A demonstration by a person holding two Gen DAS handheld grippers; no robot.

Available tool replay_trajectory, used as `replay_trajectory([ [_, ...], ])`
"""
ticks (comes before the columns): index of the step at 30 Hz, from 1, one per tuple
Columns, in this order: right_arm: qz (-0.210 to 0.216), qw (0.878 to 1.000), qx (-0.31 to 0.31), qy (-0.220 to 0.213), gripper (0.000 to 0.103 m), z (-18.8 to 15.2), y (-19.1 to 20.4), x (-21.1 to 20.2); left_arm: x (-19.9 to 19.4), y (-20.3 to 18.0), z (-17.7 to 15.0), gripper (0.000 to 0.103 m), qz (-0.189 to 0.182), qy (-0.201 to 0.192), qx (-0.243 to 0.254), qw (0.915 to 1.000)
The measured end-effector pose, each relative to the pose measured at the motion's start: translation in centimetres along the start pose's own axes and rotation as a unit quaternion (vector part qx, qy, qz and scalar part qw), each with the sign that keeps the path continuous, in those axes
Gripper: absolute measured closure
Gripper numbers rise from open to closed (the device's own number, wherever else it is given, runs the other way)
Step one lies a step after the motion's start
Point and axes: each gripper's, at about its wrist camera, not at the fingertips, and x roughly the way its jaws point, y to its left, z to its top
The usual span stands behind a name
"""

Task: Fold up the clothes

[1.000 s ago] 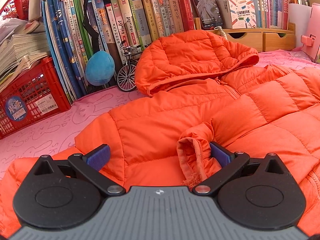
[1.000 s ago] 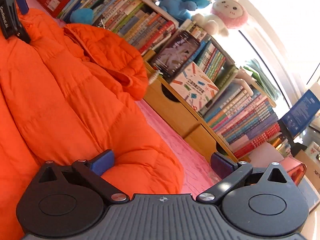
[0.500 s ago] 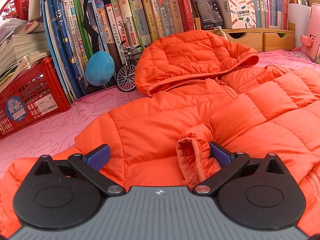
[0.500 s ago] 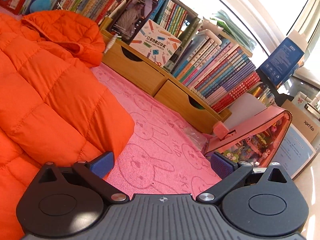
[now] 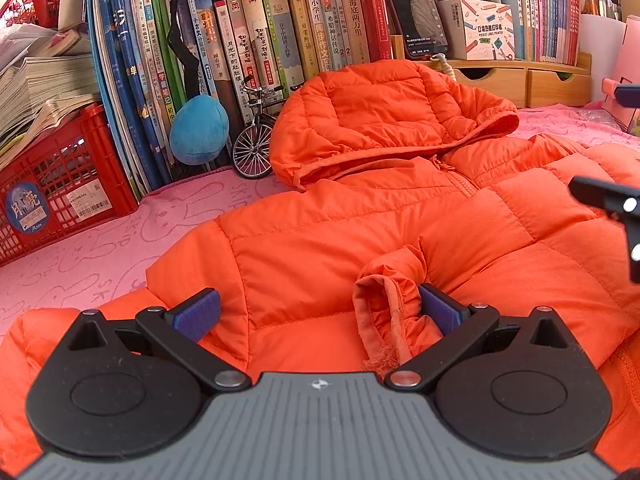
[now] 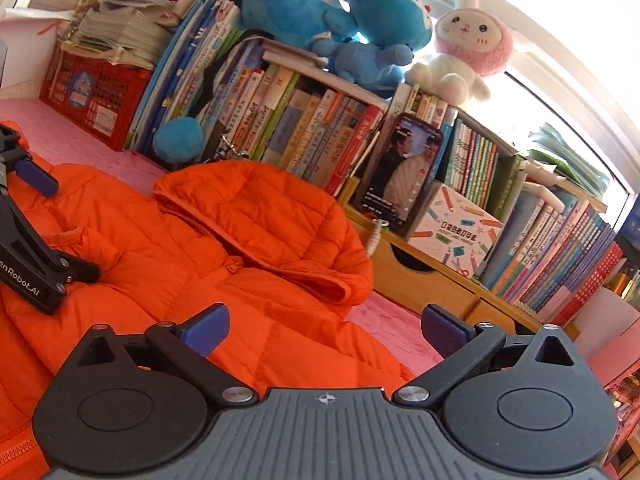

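Fingers of both the left gripper (image 5: 316,312) and right gripper (image 6: 325,330) gape, holding nothing. One cuff (image 5: 386,312) lies across the jacket (image 5: 360,232), spread on the pink cloth (image 5: 100,248); most folding remains, I reckon.

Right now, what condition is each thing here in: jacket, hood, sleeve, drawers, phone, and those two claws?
Orange jacket: spread flat, zipped.
Hood: lying open.
Sleeve cuff: folded onto the front.
Wooden drawers: closed.
Phone: screen on, propped upright.
Left gripper: open.
Right gripper: open, empty.
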Motion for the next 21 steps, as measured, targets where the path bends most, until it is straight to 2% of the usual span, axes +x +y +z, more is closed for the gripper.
replay_trajectory([
  [3, 0.02, 1.0, -0.015, 0.015, 0.0, -0.3, 1.9, 1.0, 0.1, 0.1, 0.0, 0.0, -0.002, 0.001, -0.003, 1.0],
  [8, 0.019, 0.999, -0.018, 0.027, 0.0, -1.2, 2.9, 1.8, 0.1, 0.1, -0.1, 0.0, -0.004, 0.002, -0.005, 1.0],
  [15, -0.003, 0.999, -0.05, 0.013, 0.0, -1.4, 4.0, 1.3, 0.2, 0.1, -0.2, 0.0, -0.004, 0.002, -0.006, 1.0],
  [18, 0.01, 1.0, -0.015, 0.003, 0.0, -0.9, 2.6, 0.6, 0.2, 0.1, -0.2, 0.0, -0.004, 0.002, -0.006, 1.0],
  [21, 0.046, 0.996, 0.081, 0.009, 0.0, -0.5, -0.2, 0.2, 0.2, 0.1, -0.2, 0.0, -0.006, 0.003, -0.008, 0.9999],
])
